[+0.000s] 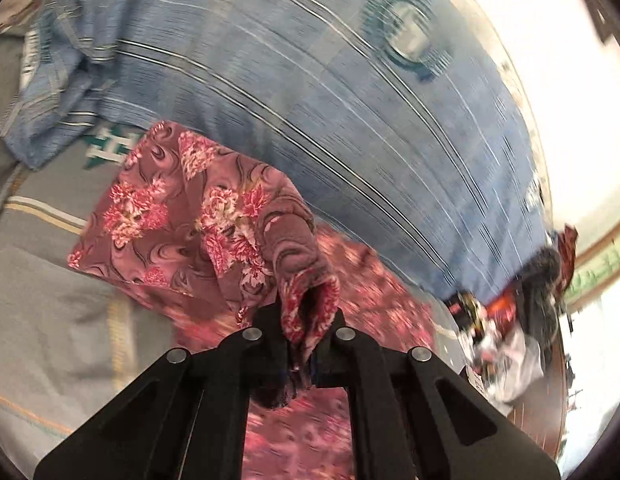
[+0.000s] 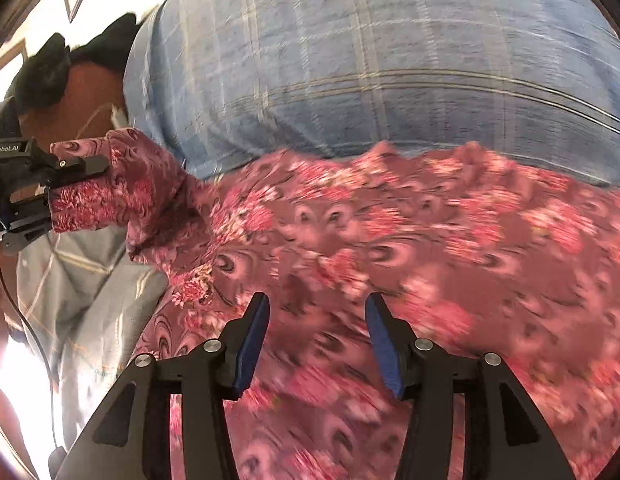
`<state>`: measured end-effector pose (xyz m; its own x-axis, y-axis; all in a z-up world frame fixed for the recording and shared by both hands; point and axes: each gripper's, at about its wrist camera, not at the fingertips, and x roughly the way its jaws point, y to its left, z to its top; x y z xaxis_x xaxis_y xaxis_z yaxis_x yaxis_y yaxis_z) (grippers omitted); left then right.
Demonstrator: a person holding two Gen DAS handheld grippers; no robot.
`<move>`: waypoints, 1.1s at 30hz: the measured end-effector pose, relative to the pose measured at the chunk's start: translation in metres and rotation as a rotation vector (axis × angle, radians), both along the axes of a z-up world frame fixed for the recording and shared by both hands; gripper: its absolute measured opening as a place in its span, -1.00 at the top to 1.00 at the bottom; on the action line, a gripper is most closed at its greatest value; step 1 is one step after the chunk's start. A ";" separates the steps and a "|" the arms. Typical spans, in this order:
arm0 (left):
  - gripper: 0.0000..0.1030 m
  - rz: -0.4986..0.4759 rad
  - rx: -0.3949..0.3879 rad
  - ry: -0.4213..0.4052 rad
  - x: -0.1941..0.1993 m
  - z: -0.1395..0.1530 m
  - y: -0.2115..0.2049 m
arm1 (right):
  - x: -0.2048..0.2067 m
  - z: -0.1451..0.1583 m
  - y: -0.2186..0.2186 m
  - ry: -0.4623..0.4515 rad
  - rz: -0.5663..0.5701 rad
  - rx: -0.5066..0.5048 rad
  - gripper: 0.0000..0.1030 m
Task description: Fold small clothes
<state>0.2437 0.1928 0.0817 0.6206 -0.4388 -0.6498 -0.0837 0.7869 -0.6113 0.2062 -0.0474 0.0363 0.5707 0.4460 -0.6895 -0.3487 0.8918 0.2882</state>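
Left wrist: our left hand-held gripper point(image 1: 300, 344) is clenched on a bunched edge of the floral cloth point(image 1: 182, 216), which trails up-left over the bed point(image 1: 329, 92).

Right wrist: our right hand-held gripper point(image 2: 317, 340) hangs released just above the cloth's point(image 2: 429, 248) middle; the left one point(image 2: 50, 184) pinches its far-left end, so the long axis runs left-right.

My bed wears a blue checked sheet point(image 2: 389, 60). The pink floral garment point(image 2: 429, 248) lies on it, a grey cloth point(image 1: 50, 320) beside that garment.

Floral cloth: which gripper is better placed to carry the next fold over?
Left. The left gripper is shut on a bunched edge of the floral cloth and has it lifted. The right gripper hangs over the cloth with its jaws apart and nothing between them, so it would need to grasp first.
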 end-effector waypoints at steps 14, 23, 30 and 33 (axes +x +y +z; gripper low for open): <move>0.90 -0.305 0.056 0.166 0.039 -0.042 -0.207 | -0.055 -0.006 -0.127 -0.033 -0.210 -0.151 -0.22; 0.24 -0.397 0.011 0.178 0.026 -0.041 -0.206 | -0.062 -0.008 -0.134 -0.050 -0.189 -0.144 -0.29; -0.61 -0.208 -0.027 -0.065 -0.023 -0.019 -0.091 | -0.049 0.017 -0.149 -0.039 -0.258 0.061 -0.34; -0.61 -0.139 -0.079 -0.046 -0.025 -0.045 -0.052 | -0.025 0.019 -0.138 -0.004 -0.234 0.117 -0.44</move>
